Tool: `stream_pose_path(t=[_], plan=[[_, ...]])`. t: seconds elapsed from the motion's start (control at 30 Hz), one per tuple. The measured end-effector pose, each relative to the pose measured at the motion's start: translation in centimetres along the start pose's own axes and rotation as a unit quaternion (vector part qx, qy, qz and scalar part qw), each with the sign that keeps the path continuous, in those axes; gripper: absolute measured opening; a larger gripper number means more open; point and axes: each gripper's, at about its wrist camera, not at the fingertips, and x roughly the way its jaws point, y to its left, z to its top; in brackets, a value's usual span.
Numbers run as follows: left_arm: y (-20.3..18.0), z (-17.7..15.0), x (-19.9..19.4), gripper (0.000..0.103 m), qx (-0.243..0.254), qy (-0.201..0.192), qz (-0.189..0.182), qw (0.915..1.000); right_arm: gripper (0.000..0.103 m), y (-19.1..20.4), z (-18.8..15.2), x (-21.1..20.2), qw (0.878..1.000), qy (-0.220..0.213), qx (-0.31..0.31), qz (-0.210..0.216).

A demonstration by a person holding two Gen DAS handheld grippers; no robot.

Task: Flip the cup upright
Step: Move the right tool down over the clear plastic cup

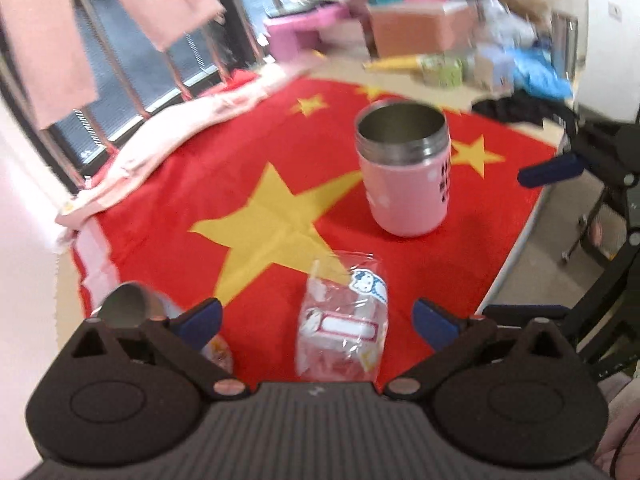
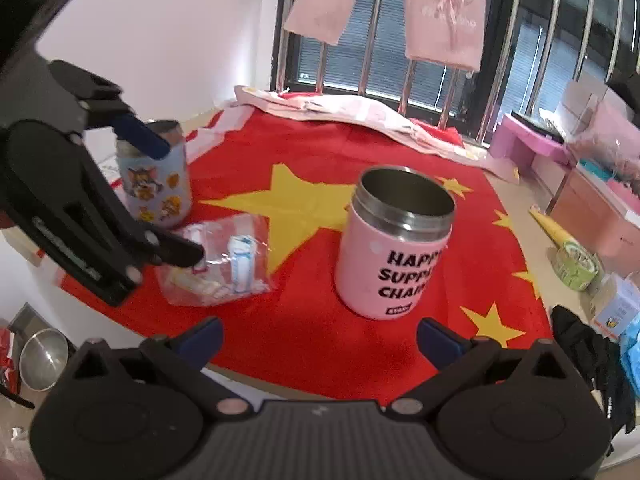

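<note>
**Operator:** Red cloth with yellow stars point(image 2: 304, 152) covers the table point(image 2: 524, 216) I'm working over, with a barred window point(image 2: 400, 52) and hanging pink garments point(image 2: 444, 8) behind it. Nearest my right gripper point(image 2: 319, 340), I see its two blue-padded fingers point(image 2: 202, 338) spread wide with nothing between them.

**Observer:** And the left one?

**Operator:** My left gripper point(image 1: 316, 322) is released too, fingers parted, hovering over a clear plastic bag with a cartoon sticker and a red-bordered label point(image 1: 344, 320). From the right camera that gripper sits at the left, one blue pad in front of the light blue cartoon-printed cup point(image 2: 160, 184); whether it touches the cup I cannot tell.

**Observer:** Where is the cup for the task?

**Operator:** The pink steel-lined cup with black lettering point(image 2: 394, 244) stands upright on the red cloth, open mouth facing up, just beyond my right fingers and a little right of centre. In the left view the same pink cup point(image 1: 404, 172) is past the plastic bag, apart from it. Neither gripper touches it.

**Observer:** Anything further back?

**Operator:** A crumpled pale pink cloth point(image 2: 360, 112) lies along the far edge under the window. Off to the right I see a pink box point(image 2: 524, 140), a green patterned tin point(image 2: 578, 262) and blurred clutter.
</note>
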Motion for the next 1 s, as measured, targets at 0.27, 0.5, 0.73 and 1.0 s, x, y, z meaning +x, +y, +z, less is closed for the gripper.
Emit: stream_pose_path(t=[0.27,0.5,0.73,1.0], plan=[[3.9,-5.6,-4.7,0.103,-0.103,-0.032,0.024,0.9939,0.103,4.3,1.1,-1.3,1.0,0.006,-0.006,-0.005],[6.9,-10.4,-6.1,0.103,-0.192,-0.051,0.045,0.979,0.103,8.0,2.3,-0.3,0.999,0.026,0.019,0.0],[9.6,-12.6,-5.0,0.103,-0.242,-0.039,0.064,0.9675,0.103,7.9,5.5,1.9,0.991,0.072,0.115,0.008],[11.9,-14.2,-2.6,0.103,-0.285,-0.017,0.074,0.9556,0.102,6.1,8.0,7.7,0.947,0.134,0.292,-0.014]])
